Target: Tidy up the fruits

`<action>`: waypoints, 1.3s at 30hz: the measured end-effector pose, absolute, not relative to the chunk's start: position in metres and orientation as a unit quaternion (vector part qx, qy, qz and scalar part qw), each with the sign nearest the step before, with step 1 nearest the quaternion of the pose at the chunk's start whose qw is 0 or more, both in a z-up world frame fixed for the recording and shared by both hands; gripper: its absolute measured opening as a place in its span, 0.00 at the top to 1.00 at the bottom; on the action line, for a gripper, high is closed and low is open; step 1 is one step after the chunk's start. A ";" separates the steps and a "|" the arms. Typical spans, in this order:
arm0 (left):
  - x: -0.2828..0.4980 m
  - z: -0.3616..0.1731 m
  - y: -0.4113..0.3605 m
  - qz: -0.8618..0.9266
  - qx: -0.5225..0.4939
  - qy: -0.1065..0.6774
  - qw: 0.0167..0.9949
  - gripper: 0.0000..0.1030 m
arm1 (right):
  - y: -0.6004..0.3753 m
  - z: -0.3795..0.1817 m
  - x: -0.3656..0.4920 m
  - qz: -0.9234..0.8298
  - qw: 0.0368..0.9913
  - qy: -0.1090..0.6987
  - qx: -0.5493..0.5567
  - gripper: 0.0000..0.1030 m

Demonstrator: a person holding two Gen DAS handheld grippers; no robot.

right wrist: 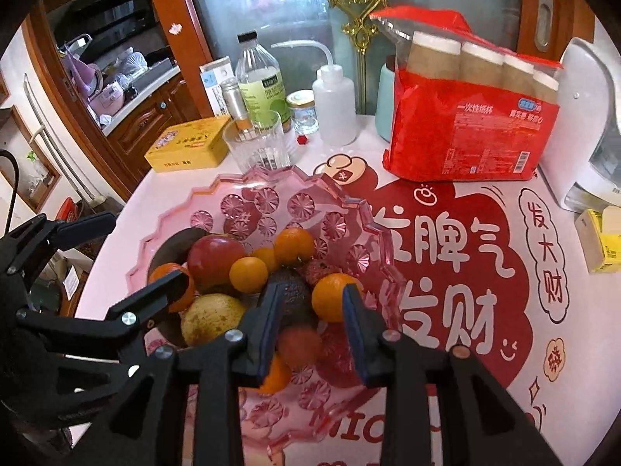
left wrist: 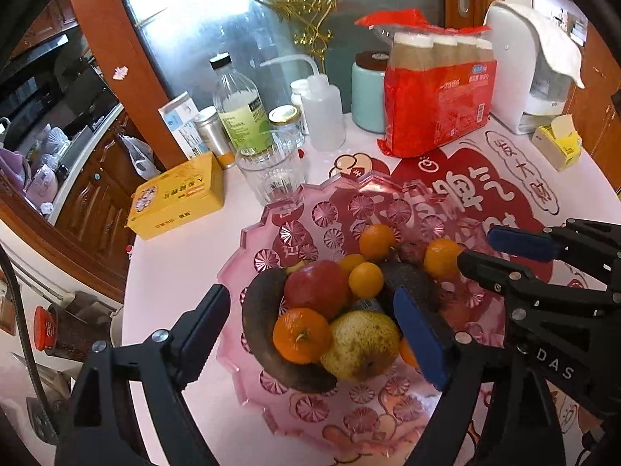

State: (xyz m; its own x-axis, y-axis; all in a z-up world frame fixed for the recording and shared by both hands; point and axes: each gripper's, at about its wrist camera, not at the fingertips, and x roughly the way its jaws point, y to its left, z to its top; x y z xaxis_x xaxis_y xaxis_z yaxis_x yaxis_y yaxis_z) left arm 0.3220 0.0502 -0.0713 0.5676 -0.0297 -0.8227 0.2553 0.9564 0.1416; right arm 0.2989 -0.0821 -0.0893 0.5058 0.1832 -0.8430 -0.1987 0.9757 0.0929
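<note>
A pink glass fruit bowl (left wrist: 271, 225) (right wrist: 349, 209) holds several oranges, a red apple (left wrist: 316, 289) (right wrist: 215, 262), a spotted pear (left wrist: 363, 343) (right wrist: 211, 320), a blackened banana (left wrist: 260, 310) and a dark avocado (left wrist: 407, 285) (right wrist: 289, 291). My left gripper (left wrist: 310, 330) is open above the fruit. My right gripper (right wrist: 310, 322) is open over the bowl's right side; a blurred reddish fruit (right wrist: 299, 343) lies between its fingers, untouched. An orange (right wrist: 332, 297) sits just ahead of it. The right gripper also shows in the left wrist view (left wrist: 489, 246).
Behind the bowl stand a clear glass (left wrist: 271, 174), a yellow tin (left wrist: 178, 198), bottles (left wrist: 240, 108), a squeeze bottle (left wrist: 322, 112), a red pack of paper cups (left wrist: 438, 93), a white appliance (left wrist: 524, 73) and a yellow box (left wrist: 559, 143). The table edge runs at left.
</note>
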 end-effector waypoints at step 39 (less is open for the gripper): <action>0.040 0.008 -0.028 -0.075 0.044 0.434 0.897 0.10 | -0.190 -0.005 0.025 0.073 0.899 0.431 0.001 0.46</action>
State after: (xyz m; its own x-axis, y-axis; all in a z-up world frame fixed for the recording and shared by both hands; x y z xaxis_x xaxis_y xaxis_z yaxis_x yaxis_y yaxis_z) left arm 0.0396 -0.0281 0.0079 0.6113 -0.0961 -0.7855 0.1726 0.9849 0.0138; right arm 0.0253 -0.1901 -0.0047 0.6180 0.1319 -0.7750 -0.1298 0.9894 0.0649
